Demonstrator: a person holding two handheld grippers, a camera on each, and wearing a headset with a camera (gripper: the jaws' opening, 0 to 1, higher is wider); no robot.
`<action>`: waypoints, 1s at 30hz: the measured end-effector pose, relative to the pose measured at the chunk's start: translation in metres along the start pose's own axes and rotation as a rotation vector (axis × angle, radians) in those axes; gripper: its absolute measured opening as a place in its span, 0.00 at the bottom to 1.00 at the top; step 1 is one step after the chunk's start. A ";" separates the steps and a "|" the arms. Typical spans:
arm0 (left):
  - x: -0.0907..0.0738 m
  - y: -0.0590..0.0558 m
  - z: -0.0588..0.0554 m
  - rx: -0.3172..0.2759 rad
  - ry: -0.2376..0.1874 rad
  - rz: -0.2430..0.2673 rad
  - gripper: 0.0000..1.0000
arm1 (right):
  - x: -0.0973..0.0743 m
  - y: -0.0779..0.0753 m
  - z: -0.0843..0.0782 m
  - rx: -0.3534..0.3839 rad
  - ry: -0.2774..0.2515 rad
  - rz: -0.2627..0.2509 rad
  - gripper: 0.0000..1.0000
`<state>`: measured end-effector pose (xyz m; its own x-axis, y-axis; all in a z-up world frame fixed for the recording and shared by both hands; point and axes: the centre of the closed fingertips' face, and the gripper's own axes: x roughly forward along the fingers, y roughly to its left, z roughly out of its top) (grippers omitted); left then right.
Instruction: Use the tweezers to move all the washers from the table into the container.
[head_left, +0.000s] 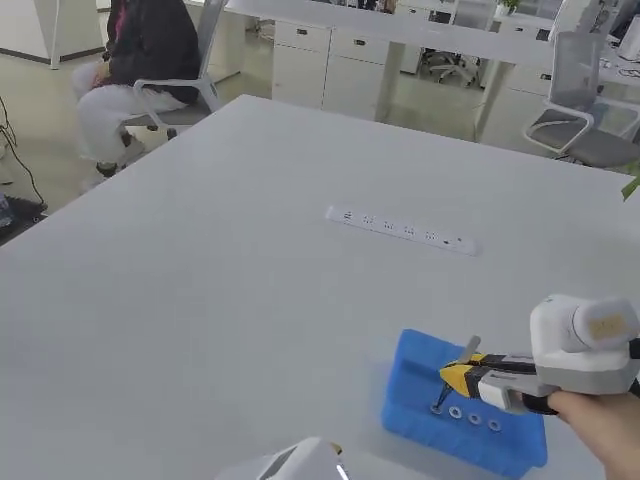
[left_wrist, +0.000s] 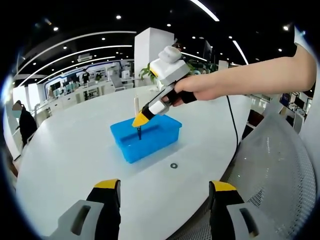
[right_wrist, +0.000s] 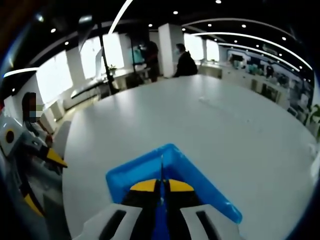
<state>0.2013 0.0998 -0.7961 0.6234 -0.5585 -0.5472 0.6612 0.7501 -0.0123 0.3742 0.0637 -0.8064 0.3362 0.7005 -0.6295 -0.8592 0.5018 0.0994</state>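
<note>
A blue container (head_left: 420, 365) stands on the white table near its front right, with three washers (head_left: 475, 418) lying inside. My right gripper (head_left: 455, 373) is shut on the tweezers (head_left: 440, 398), whose tips point down into the container. In the right gripper view the tweezers (right_wrist: 161, 172) run out between the closed yellow jaws of the right gripper (right_wrist: 161, 186) over the container (right_wrist: 135, 172). My left gripper (left_wrist: 165, 200) is open and holds nothing. Ahead of it a single washer (left_wrist: 173, 165) lies on the table, just in front of the container (left_wrist: 150, 142).
A white power strip (head_left: 400, 228) lies across the middle of the table (head_left: 200, 280). A person sits on a chair (head_left: 170, 100) beyond the far left corner. More office chairs (head_left: 580, 110) and cabinets stand behind the far edge.
</note>
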 end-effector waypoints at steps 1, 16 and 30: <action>0.000 0.000 0.000 0.001 0.001 0.000 0.72 | 0.000 0.000 0.000 0.002 -0.002 -0.001 0.03; 0.000 0.000 0.000 0.001 0.001 0.000 0.72 | -0.014 -0.001 0.008 0.031 -0.064 -0.034 0.04; 0.000 -0.001 -0.002 -0.003 0.010 -0.005 0.72 | -0.052 0.028 0.024 0.058 -0.174 0.002 0.03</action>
<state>0.2001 0.0999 -0.7982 0.6160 -0.5586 -0.5555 0.6628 0.7486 -0.0178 0.3421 0.0530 -0.7526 0.4003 0.7762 -0.4870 -0.8380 0.5252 0.1482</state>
